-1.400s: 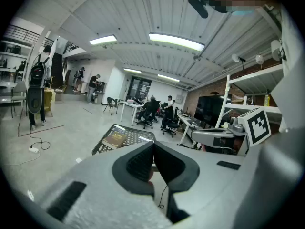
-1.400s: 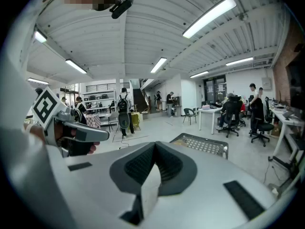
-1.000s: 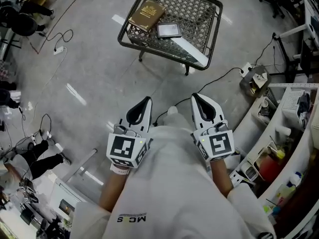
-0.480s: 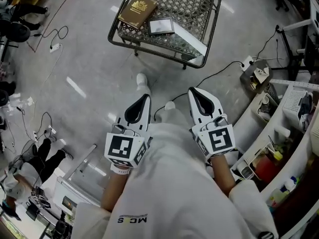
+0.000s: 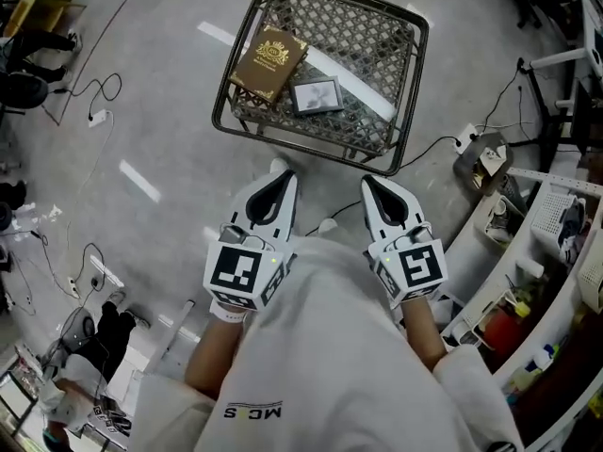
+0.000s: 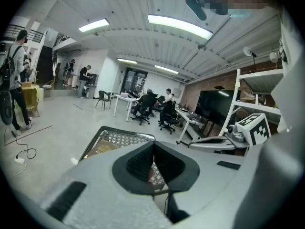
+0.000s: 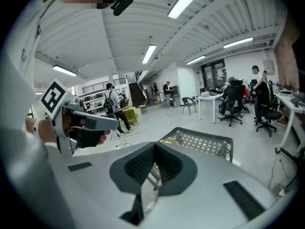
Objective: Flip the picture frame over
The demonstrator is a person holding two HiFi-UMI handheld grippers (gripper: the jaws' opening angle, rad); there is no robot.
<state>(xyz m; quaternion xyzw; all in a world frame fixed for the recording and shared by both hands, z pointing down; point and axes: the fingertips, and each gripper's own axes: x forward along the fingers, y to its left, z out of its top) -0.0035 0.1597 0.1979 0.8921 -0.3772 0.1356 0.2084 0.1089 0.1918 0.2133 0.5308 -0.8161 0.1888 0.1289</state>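
The person holds both grippers out in front of the body, side by side and apart, each tilted slightly downward. The left gripper's (image 5: 277, 185) jaws seem to meet at the tips, with nothing between them. The right gripper's (image 5: 375, 190) jaws are pressed together, empty. Bare forearms (image 5: 215, 351) reach out from white sleeves.

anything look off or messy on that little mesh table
Nothing stands out. The picture frame lies flat on the lattice table beside the brown book, both slightly skewed to the table's edges; nothing looks spilled or broken.
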